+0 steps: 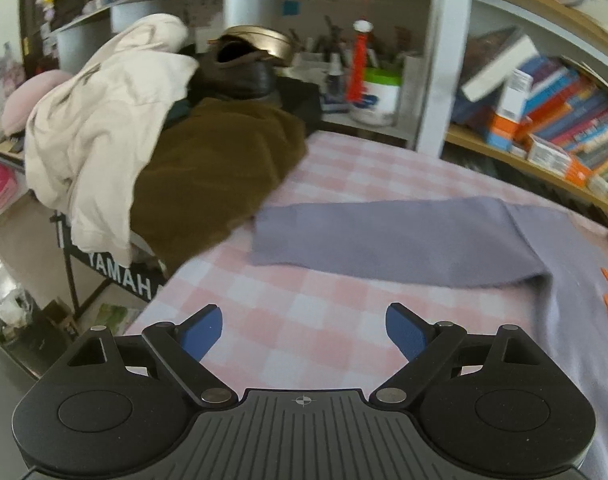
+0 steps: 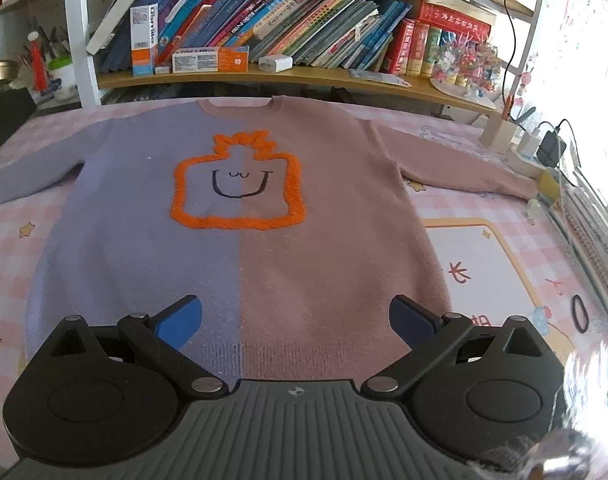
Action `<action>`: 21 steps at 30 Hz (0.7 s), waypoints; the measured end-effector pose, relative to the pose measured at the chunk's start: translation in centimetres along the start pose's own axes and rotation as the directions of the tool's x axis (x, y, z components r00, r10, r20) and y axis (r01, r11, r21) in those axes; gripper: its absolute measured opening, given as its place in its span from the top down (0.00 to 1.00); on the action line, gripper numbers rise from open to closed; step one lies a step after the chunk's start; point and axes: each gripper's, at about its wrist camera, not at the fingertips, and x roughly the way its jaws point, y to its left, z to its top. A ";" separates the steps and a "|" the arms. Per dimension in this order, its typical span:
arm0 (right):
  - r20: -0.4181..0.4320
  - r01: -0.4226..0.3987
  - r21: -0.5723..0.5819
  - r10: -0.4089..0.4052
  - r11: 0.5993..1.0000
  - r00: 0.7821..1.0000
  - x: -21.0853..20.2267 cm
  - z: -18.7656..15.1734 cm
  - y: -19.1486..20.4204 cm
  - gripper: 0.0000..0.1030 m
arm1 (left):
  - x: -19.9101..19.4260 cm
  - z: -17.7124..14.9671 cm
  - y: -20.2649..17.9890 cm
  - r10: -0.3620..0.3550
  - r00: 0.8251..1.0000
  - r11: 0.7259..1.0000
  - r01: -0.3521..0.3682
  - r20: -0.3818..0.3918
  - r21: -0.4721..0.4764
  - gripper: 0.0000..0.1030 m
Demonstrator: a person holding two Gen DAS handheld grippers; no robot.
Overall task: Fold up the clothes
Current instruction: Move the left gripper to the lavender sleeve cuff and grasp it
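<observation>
A sweater (image 2: 240,248), lavender on its left half and dusty pink on its right, lies flat face up on the pink checked cloth (image 2: 8,248), with an orange outlined smiling figure on the chest. Both sleeves are spread outward. My right gripper (image 2: 296,320) is open and empty just above the sweater's bottom hem. In the left wrist view the lavender sleeve (image 1: 383,240) stretches to the left across the checked cloth (image 1: 304,320). My left gripper (image 1: 304,332) is open and empty, over the cloth in front of that sleeve.
A pile of clothes, cream (image 1: 104,128) over brown (image 1: 208,168), sits at the table's far left edge by a Yamaha keyboard stand (image 1: 120,276). Bookshelves (image 2: 264,32) run along the back. A charger and cables (image 2: 551,148) and a black hair tie (image 2: 579,314) lie at right.
</observation>
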 end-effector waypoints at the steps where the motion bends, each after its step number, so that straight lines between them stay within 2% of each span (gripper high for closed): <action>1: -0.001 0.007 -0.004 -0.007 1.000 1.000 -0.1 0.0 0.0 0.02 | 0.3 0.1 0.3 0.008 1.000 1.000 -0.008 0.001 -0.012 0.11; 6: -0.008 0.040 -0.019 -0.040 0.999 0.999 -0.4 -0.1 -0.2 0.02 | 1.7 0.7 1.6 0.042 0.999 0.997 -0.042 -0.006 -0.058 0.11; 15: -0.055 0.070 -0.034 -0.071 0.997 0.996 0.0 -0.5 -0.7 0.02 | 3.8 1.5 3.7 0.053 0.999 0.986 -0.053 -0.002 -0.161 0.11; 19: -0.065 0.082 -0.051 -0.085 0.995 0.994 0.0 -0.6 -0.6 0.02 | 4.7 1.8 4.2 -0.024 0.999 0.976 0.030 0.028 -0.217 0.12; 21: -0.070 0.089 -0.053 -0.093 0.995 0.993 0.0 -0.6 -0.8 0.02 | 5.4 2.1 4.5 -0.058 0.998 0.960 0.064 0.033 -0.271 0.15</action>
